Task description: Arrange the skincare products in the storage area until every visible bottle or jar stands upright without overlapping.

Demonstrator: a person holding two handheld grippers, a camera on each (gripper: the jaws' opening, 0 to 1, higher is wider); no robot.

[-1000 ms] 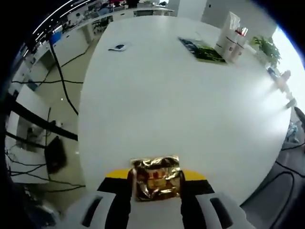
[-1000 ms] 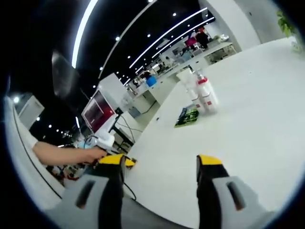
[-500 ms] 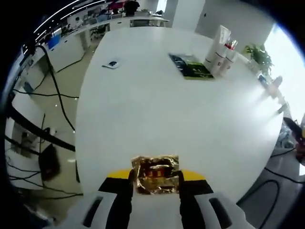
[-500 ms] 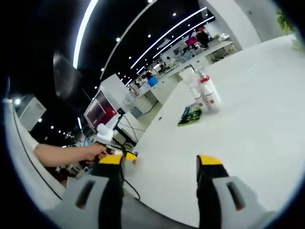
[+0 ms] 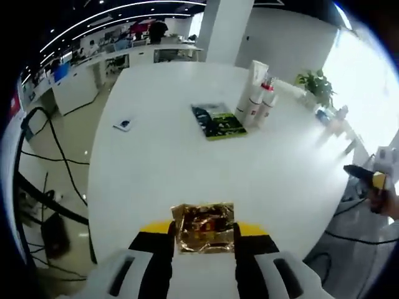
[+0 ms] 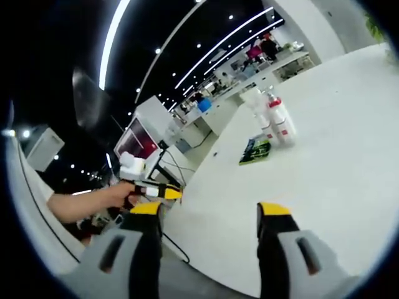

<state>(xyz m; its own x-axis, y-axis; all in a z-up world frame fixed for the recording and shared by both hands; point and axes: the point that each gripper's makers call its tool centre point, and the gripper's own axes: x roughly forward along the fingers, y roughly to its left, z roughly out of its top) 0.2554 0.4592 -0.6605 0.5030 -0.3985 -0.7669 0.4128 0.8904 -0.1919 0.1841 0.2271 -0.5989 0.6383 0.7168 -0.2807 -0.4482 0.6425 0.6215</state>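
My left gripper is shut on a crinkled gold foil sachet, held over the near edge of the white table. Far across the table stand white skincare bottles, one with a red cap, close together and upright. A green and black flat packet lies just in front of them. My right gripper is open with nothing between its jaws, off the table's edge. In the right gripper view the bottles and the packet sit ahead, and a hand holds the left gripper.
A small blue and white item lies at the table's left side. A potted plant stands beyond the bottles. The right gripper's body and a hand show at the right edge. Cables cross the floor at left.
The left gripper view has tilted up and swung, so the bottles and packet sit nearer the middle. In the right gripper view the left gripper has risen and moved right. Sachet still held.
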